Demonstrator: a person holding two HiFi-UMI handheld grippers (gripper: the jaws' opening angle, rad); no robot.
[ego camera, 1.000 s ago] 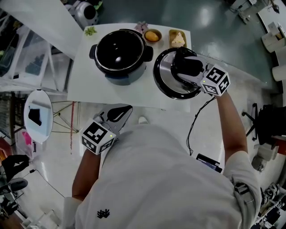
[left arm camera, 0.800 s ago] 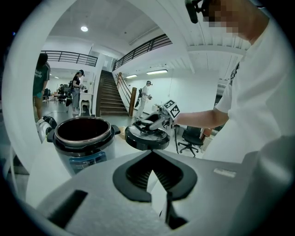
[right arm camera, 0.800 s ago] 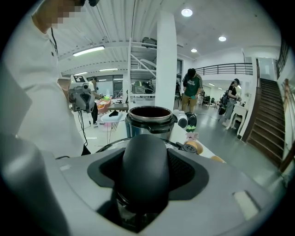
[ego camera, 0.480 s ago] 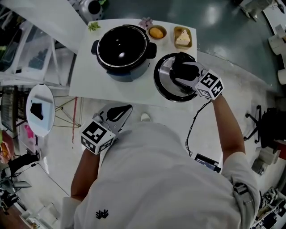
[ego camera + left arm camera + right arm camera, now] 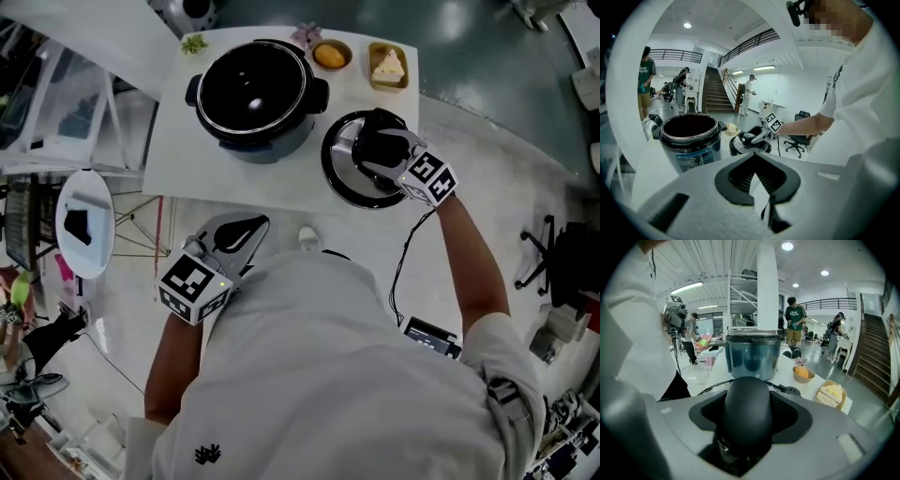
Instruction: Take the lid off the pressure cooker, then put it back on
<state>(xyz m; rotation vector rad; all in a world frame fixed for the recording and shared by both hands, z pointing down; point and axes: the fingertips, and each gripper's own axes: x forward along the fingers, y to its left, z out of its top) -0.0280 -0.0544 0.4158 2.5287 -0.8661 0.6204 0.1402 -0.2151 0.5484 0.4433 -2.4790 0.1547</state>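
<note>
Steel round lid (image 5: 342,167), clenched by my right tongs (image 5: 375,142), has sunk to the white table (image 5: 187,159): removal done; left tongs (image 5: 246,225) closed, empty.

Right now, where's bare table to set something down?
Free: near-left table, between cooker, lid and front edge; also the strip left of the cooker. Crowded: far edge (bowl, tray), and the right, filled by lid and right gripper.
</note>
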